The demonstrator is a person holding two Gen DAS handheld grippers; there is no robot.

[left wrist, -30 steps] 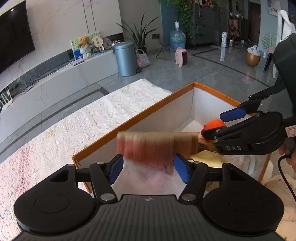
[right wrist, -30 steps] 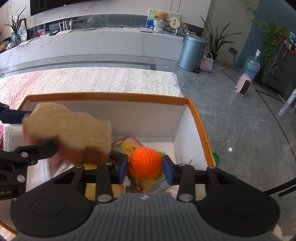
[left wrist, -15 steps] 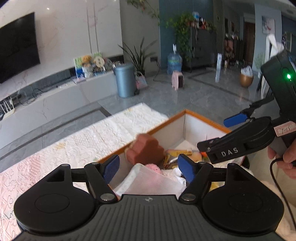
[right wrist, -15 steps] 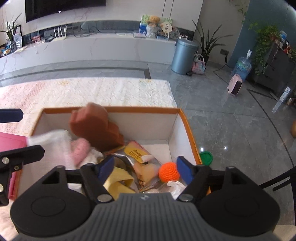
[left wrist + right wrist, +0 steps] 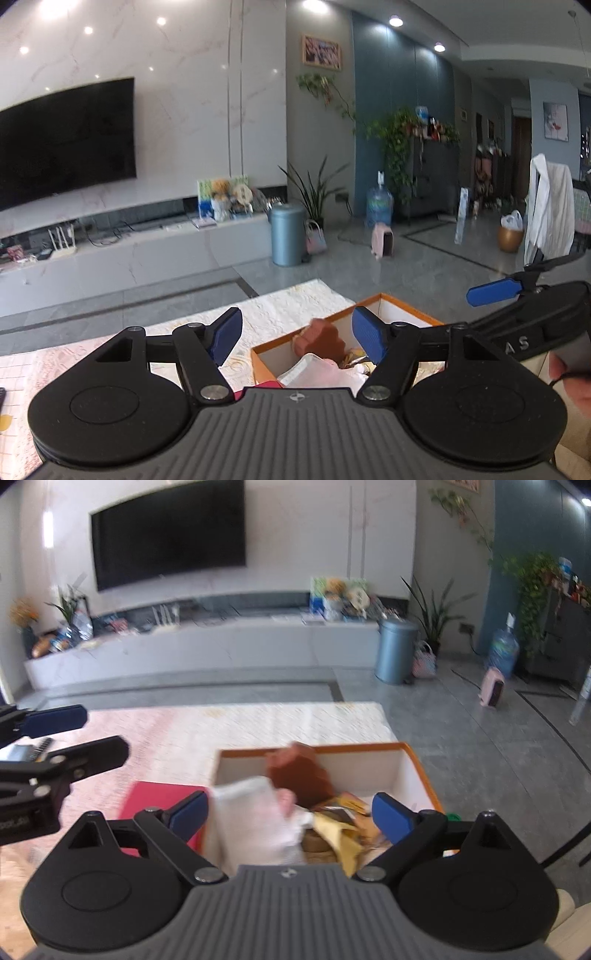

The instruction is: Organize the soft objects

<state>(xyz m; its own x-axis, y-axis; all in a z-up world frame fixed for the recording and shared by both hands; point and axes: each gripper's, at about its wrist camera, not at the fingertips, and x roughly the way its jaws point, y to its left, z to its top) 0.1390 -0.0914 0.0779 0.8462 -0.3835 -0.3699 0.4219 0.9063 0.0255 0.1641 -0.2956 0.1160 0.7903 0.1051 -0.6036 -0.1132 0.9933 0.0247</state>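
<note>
An orange-rimmed white box stands on the lace-covered table. In it a brown plush toy leans on the far wall, beside a white cloth and yellow packets. My left gripper hangs above and short of the box, its jaws closing slightly with nothing between them. My right gripper is also raised over the near side of the box, jaws opening wide and holding nothing. Each gripper shows at the edge of the other's view.
A red flat item lies left of the box on the lace tablecloth. The table ends just past the box, with grey floor and a blue bin beyond. A person's hand is at the right.
Both grippers have risen and drawn back from the box. The brown plush left the left jaws and rests in the box. The right jaws opened off the orange ball, now hidden.
</note>
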